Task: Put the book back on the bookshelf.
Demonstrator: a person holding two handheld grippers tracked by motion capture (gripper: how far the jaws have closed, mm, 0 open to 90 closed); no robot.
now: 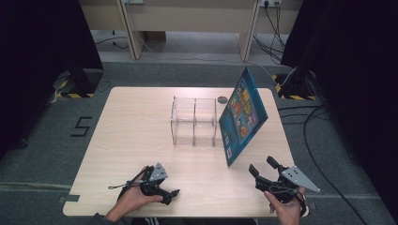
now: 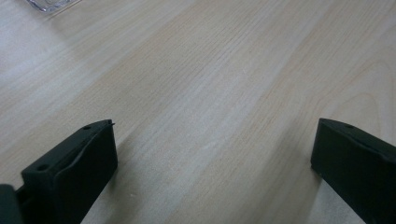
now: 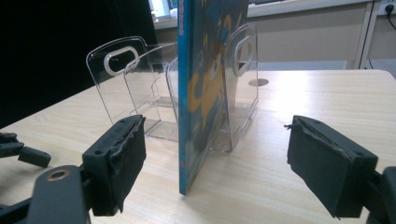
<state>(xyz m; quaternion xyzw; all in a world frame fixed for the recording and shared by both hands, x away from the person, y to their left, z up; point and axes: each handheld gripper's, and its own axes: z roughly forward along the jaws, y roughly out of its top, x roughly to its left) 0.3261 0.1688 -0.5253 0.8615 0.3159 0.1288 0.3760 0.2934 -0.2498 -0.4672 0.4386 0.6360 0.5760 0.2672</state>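
A blue picture book [image 1: 244, 115] stands tilted on the wooden table [image 1: 131, 136], leaning against the right side of a clear acrylic divided holder [image 1: 193, 121]. My right gripper [image 1: 262, 165] is near the front right edge, open, pointing at the book's near lower corner without touching it. In the right gripper view the book [image 3: 205, 93] stands edge-on beyond the wide-apart jaws of the right gripper [image 3: 215, 123], with the holder [image 3: 126, 79] behind it. My left gripper [image 1: 171, 196] rests at the front left, open, over bare wood [image 2: 212, 140].
A small dark round disc [image 1: 222, 99] lies on the table behind the holder. Black curtains hang at both sides, and cables run over the floor at the right. The holder's compartments look empty.
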